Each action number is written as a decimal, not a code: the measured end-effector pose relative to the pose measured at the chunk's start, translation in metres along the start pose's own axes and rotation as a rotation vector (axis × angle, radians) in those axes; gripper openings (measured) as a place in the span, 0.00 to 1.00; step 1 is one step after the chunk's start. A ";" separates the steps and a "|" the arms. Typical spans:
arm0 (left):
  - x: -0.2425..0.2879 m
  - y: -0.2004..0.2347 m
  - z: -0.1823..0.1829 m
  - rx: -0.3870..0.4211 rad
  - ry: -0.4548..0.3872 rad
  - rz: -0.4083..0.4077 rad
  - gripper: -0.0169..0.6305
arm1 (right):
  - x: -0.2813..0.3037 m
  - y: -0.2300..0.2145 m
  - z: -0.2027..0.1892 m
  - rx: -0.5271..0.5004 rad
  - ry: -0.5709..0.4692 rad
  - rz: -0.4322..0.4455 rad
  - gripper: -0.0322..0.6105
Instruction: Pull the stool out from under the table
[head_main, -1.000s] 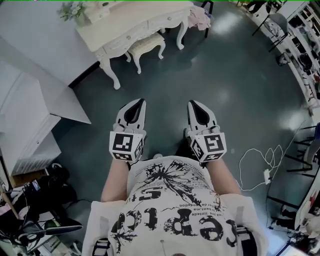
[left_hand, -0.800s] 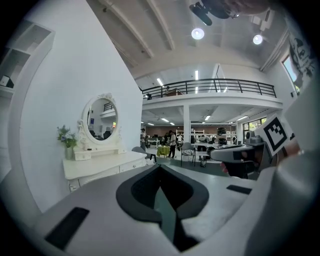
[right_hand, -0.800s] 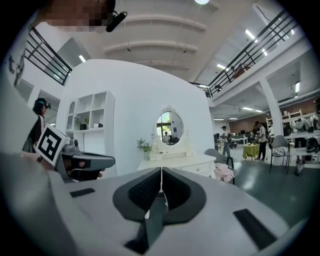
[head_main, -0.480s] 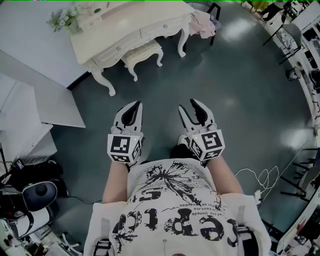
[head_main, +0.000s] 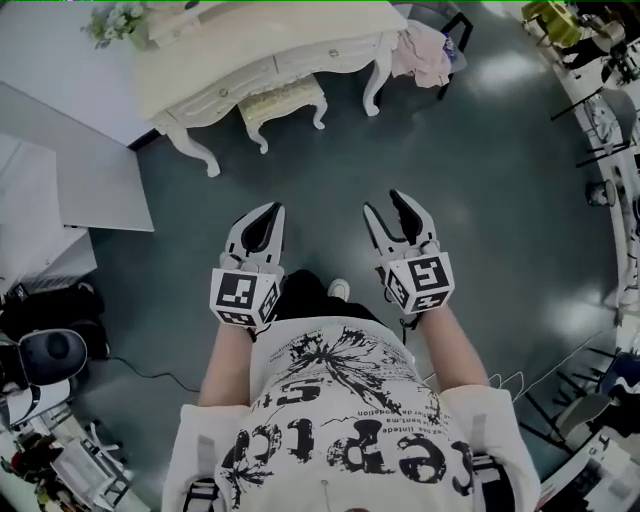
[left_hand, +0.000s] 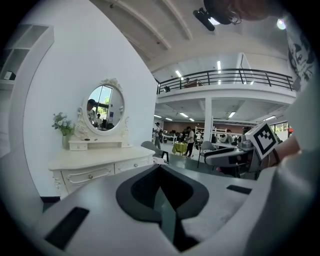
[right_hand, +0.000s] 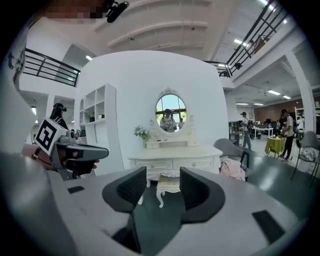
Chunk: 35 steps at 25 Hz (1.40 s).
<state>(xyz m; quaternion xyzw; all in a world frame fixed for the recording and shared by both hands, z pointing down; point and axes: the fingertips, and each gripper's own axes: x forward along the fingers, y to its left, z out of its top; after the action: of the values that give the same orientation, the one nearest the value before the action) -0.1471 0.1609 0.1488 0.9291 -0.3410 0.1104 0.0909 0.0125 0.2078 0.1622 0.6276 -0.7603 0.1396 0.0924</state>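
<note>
A cream dressing table (head_main: 230, 62) stands against the wall at the top of the head view. The padded cream stool (head_main: 283, 98) sits tucked under its front edge. Both grippers hover over the dark floor, well short of the stool. My left gripper (head_main: 266, 212) is shut with nothing in it. My right gripper (head_main: 390, 207) has its jaws opening, and nothing is between them. In the right gripper view the stool (right_hand: 168, 182) shows far off through the gap, below the table (right_hand: 175, 159) and its oval mirror (right_hand: 169, 113). The left gripper view shows the table (left_hand: 97, 161) but not the stool.
A dark chair draped with a pink cloth (head_main: 424, 52) stands right of the table. White boards (head_main: 70, 175) lean at the left, with bags and gear (head_main: 40, 350) below. Racks (head_main: 605, 90) line the right side. My shoe (head_main: 338, 290) is between the grippers.
The right gripper's jaws have spread from shut to open. The table and stool have shifted left and up in the head view. The left gripper stays shut.
</note>
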 end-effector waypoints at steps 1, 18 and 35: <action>0.007 0.002 -0.003 -0.003 0.012 0.012 0.05 | 0.008 -0.007 -0.002 0.005 0.008 0.011 0.37; 0.241 0.156 0.047 -0.044 -0.002 0.095 0.05 | 0.260 -0.132 0.041 -0.015 0.108 0.125 0.37; 0.321 0.261 -0.072 -0.213 0.015 0.316 0.05 | 0.453 -0.185 -0.053 -0.053 0.248 0.274 0.37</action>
<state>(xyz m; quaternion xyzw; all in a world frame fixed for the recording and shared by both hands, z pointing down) -0.0891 -0.2144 0.3284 0.8483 -0.4916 0.0933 0.1730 0.1032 -0.2275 0.3726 0.4937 -0.8247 0.2073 0.1822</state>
